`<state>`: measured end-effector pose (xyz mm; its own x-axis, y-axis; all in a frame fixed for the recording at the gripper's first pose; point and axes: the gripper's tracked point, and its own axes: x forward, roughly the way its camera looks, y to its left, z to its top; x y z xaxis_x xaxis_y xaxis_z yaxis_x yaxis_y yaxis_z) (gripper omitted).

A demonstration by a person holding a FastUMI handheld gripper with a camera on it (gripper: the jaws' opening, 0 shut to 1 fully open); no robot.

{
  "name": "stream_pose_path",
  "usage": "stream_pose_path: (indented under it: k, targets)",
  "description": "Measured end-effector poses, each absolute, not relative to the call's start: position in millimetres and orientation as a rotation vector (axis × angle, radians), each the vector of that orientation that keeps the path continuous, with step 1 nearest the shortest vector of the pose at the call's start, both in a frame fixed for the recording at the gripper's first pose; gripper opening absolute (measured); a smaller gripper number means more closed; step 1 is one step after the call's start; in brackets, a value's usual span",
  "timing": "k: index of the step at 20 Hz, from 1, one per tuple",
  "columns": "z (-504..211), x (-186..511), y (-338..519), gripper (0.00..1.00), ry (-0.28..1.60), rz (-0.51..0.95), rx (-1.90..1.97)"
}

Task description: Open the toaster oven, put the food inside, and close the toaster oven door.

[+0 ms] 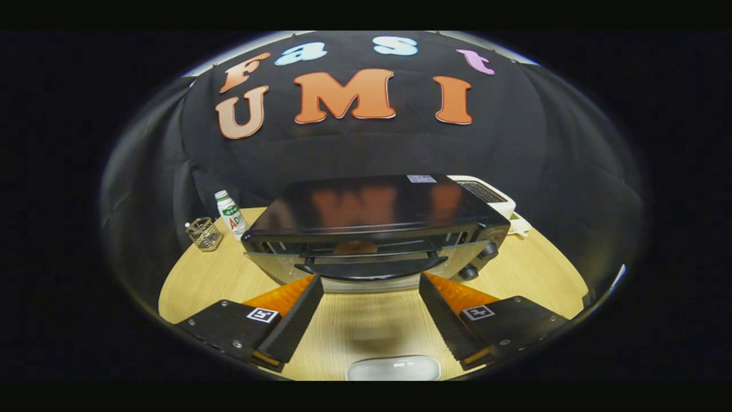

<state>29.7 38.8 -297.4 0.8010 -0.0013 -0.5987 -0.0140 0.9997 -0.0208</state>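
Black oven (374, 229) sits on our wooden counter (366, 326), just past the claw (370, 286).
We see the claw wide open and holding nothing. The oven door handle (372, 269) is just ahead, between the fingers. Something round and brown (354, 247) shows behind the glass. A bottle (230, 214) and wire cup (204, 233) stand beside the oven.

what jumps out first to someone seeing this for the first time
The glossy black toaster oven dominates, standing mid-table on the round light wooden table, its curved dark door handle just ahead of the open gripper, whose fingers hold nothing. Something round and brownish shows through the oven's glass door. To the oven's left stand a small white bottle and a wire mesh cup.
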Motion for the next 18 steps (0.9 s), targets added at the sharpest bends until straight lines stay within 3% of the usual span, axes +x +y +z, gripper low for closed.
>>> stream_pose_path:
  k: [10, 18]
  targets:
    - [-269, 47, 40, 1.00, 0.613, 0.039, 0.003]
    - [-175, 44, 34, 1.00, 0.459, 0.032, -0.019]
